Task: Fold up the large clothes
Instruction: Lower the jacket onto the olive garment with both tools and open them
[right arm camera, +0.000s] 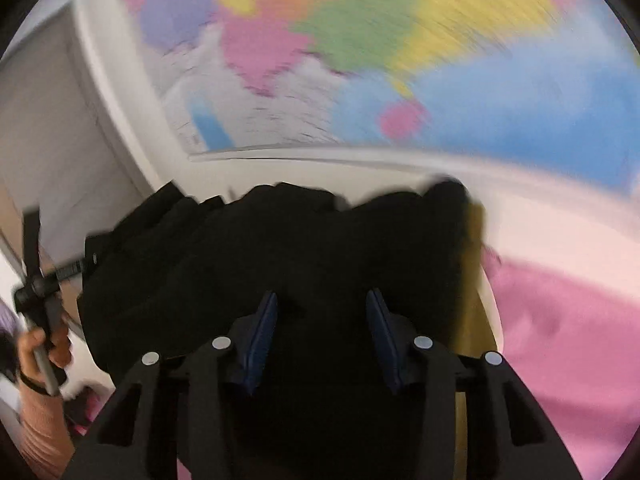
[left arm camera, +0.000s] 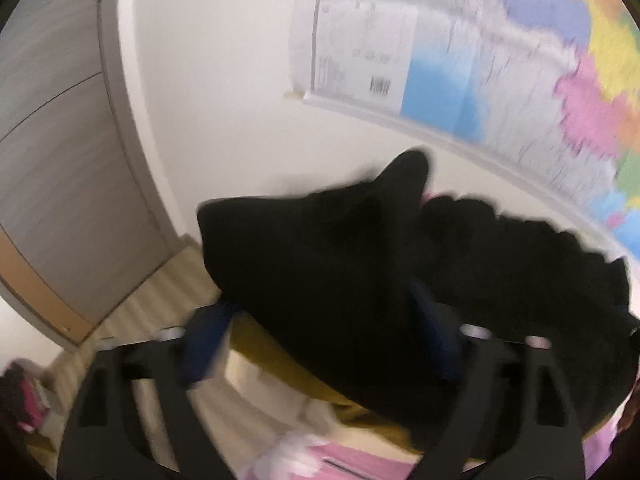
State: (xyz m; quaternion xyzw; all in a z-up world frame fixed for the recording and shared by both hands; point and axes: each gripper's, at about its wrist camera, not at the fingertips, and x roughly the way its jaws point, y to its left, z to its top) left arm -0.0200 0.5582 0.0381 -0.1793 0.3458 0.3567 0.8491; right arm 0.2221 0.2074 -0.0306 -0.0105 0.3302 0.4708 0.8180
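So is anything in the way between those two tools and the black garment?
Nothing visible. The black garment already lies between the open left tool, and directly ahead of the right tool, whose pads stand apart over it.

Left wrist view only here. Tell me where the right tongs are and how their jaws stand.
Observer: The right tongs are over the black garment. The jaws are apart with black cloth showing in the gap, and no fold looks pinched.
Operator: Now report what lies to that garment's right, and skip the wall.
Observer: A wide pink sheet, rumpled, runs out to the picture's right edge.
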